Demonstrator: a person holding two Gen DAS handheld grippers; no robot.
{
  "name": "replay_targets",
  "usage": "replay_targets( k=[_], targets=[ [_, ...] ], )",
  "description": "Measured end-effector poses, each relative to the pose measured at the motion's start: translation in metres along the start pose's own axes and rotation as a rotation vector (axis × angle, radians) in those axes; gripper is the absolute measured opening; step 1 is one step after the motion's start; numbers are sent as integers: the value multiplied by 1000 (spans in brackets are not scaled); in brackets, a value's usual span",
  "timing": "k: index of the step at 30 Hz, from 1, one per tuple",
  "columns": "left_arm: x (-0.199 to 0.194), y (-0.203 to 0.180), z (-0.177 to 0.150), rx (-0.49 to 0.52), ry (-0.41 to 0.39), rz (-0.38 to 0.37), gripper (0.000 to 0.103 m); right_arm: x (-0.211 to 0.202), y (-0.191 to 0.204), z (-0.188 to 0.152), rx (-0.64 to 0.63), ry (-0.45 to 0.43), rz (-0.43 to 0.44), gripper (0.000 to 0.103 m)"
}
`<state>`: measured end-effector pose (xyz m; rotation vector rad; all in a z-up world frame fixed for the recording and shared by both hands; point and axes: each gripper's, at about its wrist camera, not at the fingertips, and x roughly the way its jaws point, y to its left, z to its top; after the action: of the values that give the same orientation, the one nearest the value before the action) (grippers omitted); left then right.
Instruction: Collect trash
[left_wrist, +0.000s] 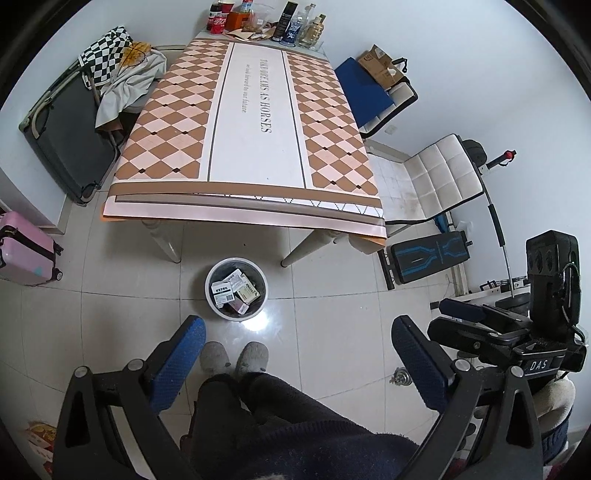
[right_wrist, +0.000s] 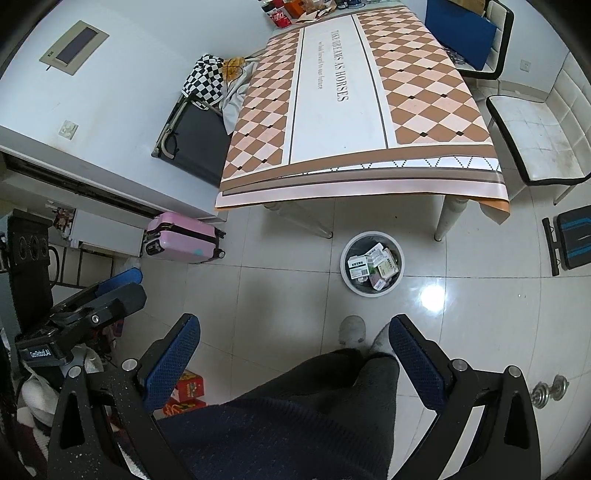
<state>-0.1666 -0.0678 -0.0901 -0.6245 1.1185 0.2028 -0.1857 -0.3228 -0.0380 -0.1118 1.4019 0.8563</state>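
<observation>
1. The left hand-held gripper (left_wrist: 297, 363) hung over the tiled floor with its two blue-padded fingers (left_wrist: 186, 347) spread wide and nothing between them.
2. The right hand-held gripper (right_wrist: 293, 363) was just as wide open and just as empty, and was held level with the left one.
3. Each wrist view caught the other gripper from the side: the right one at the right edge of the left view (left_wrist: 469, 314), the left one at the left edge of the right view (right_wrist: 110, 291).
4. The trash bin (left_wrist: 236, 288), a single round white-rimmed bin, stood upright on the floor just in front of the worktop's near legs, mouth up.
5. It held a heap of small cardboard boxes (left_wrist: 235, 290), about five as far as I could count, lying flat or tilted at mixed angles with no shared direction.
6. The worktop (left_wrist: 255, 122), under a diamond-patterned cloth, ran lengthwise away from the person, and its middle and near end were bare.
7. Only the left view showed the row of bottles and cans (left_wrist: 266, 20) fully at the far end, and the weight bench (left_wrist: 428, 254) whole.
8. Only the right view showed the wall panel (right_wrist: 74, 48) and the red boxes (right_wrist: 188, 391) on the floor.
9. One pink suitcase (right_wrist: 181, 238) lay by the wall.
10. Two grey slippers (left_wrist: 234, 356) stood just short of the bin.
</observation>
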Motion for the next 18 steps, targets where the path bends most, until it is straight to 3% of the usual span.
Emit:
replay_targets(
  k=[18],
  targets=[
    [-1,-3,-3,25,10,3,103,-4,2,-5,1,-1,1,103]
  ],
)
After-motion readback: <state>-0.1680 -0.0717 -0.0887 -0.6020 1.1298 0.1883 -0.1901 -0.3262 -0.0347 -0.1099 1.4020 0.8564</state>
